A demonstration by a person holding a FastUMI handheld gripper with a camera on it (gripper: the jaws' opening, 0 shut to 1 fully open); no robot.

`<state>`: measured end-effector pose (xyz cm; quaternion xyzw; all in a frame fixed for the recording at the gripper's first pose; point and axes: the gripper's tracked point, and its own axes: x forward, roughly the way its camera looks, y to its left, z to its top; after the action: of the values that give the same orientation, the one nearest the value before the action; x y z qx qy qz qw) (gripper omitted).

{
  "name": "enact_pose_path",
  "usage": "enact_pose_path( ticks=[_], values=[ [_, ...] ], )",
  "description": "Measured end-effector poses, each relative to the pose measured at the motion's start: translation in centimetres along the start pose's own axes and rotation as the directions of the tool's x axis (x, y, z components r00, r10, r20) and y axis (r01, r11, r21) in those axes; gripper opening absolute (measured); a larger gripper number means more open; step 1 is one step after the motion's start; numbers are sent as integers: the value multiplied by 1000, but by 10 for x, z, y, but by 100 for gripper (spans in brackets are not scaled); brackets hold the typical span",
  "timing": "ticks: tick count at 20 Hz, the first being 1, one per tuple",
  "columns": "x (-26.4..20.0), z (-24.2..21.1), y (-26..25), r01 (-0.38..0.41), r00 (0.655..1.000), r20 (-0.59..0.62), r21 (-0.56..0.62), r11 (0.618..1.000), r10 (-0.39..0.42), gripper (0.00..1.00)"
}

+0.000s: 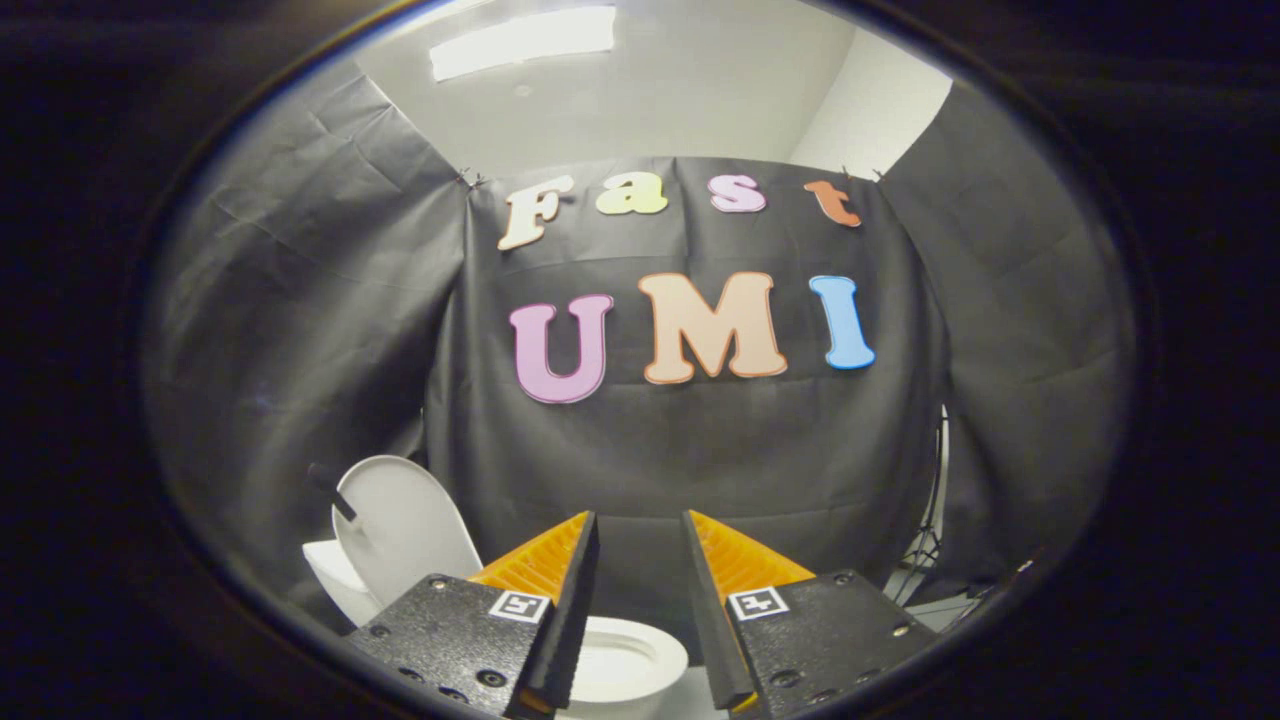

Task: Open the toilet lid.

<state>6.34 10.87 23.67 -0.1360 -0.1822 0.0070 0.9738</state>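
A white toilet stands low down, below and to the left of my fingers. Its lid [400,520] is raised and stands upright, leaning back against the white tank [335,580]. The bowl with its seat [625,660] shows in the gap between my fingers and below them. My gripper [640,530] is held above the toilet, well clear of the lid, which lies off to the left of the left finger. The fingers are apart with nothing between them.
Black cloth walls close the booth behind and to both sides of the toilet. A thin dark stand [925,530] shows at the cloth's right edge. A white ceiling with a bright light panel [525,40] is overhead.
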Motion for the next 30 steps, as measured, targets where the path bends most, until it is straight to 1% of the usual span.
enact_pose_path(
  ticks=[1, 5, 8, 11, 13, 15, 17, 19, 22, 25, 30],
  values=[
    [-10, -9, -5, -2, 1000, -14, 0, 1000, 2, 51],
    [-40, -37, -25, 31, 997, -65, -11, 999, -32, 51],
    [-53, -52, -32, 46, 994, -101, -32, 998, -49, 51],
    [-61, -66, -37, 38, 990, -135, -18, 999, -40, 51],
    [-67, -75, -33, 19, 988, -150, -12, 1000, -20, 51],
    [-72, -84, -38, 23, 986, -167, -17, 1000, -25, 51],
    [-78, -92, -35, 8, 983, -181, -2, 1000, -8, 51],
    [-79, -104, -40, 10, 978, -210, 16, 1000, -7, 51],
    [-83, -120, -36, -26, 963, -268, 37, 999, 35, 51],
    [-79, -134, -36, -43, 950, -306, 76, 996, 64, 51],
    [-70, -149, -34, -56, 942, -323, 120, 991, 92, 51]
  ],
)
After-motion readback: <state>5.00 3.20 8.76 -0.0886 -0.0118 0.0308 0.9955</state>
